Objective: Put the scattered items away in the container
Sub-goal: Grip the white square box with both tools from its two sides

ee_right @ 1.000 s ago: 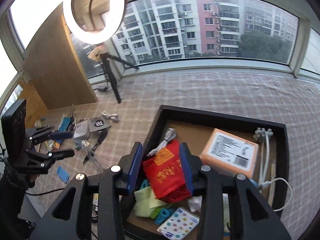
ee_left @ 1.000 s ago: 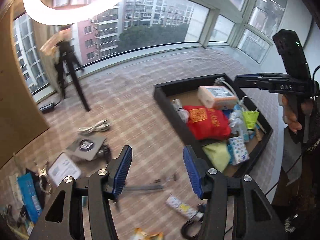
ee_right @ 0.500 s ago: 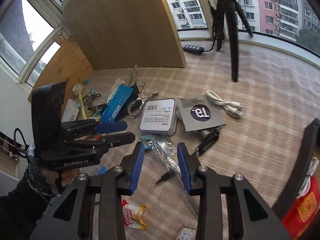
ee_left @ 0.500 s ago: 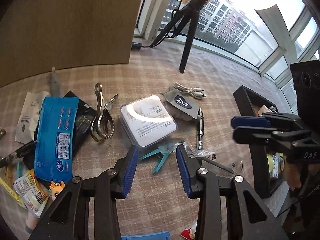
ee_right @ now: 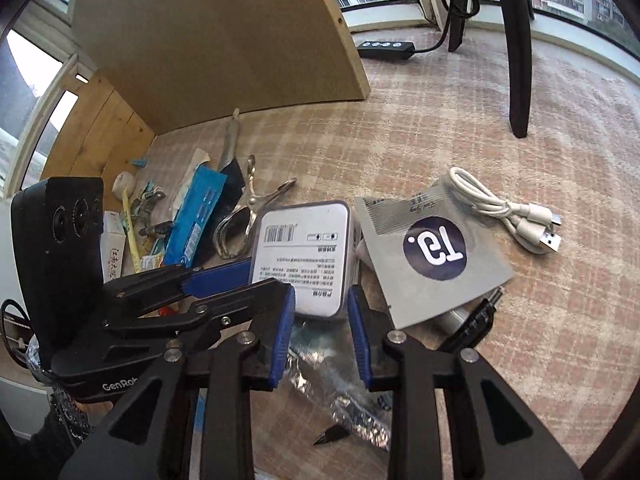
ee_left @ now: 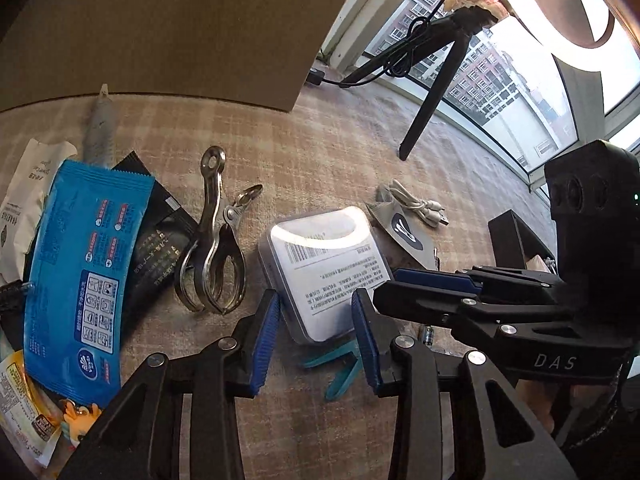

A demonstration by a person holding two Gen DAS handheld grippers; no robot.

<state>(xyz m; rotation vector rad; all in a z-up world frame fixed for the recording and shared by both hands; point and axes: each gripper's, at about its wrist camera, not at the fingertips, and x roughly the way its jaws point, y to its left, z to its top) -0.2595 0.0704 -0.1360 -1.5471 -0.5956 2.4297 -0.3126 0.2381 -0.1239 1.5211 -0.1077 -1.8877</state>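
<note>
Left wrist view looks down on the scattered things, so I think the step in hand is reaching for the next thing to tidy. Both grippers hang over the box [ee_left: 328, 272], the biggest thing in the pile.

The left gripper [ee_left: 314, 340] is half open and its jaws have just been closing. The box shows between its tips, but the pads do not press it. The right gripper [ee_right: 320, 336] is half open too, a bit narrower, and its jaws have just been closing. A corner of the box sits between its tips, not pinched as far as I can tell.

The tray [ee_left: 505, 236] that the things go into is off to the right, partly hidden behind the right gripper and well apart from the box.

Next, I think one gripper must go lower, put a jaw on each side of the box, squeeze, lift and carry it to the tray. The box looks wide, so the jaws may need to open more or take it by an edge.

Around the box lie a blue pack [ee_left: 80, 280], a grey pouch [ee_right: 432, 248], metal clips [ee_left: 212, 264], a white cable [ee_right: 508, 208] and a pen [ee_right: 476, 320].

Everything lies on a floor [ee_left: 320, 152] with checked carpet. A big wooden board [ee_left: 160, 28] stands behind, with windows and tall buildings past it, and a tripod [ee_left: 428, 104] stands near the glass
</note>
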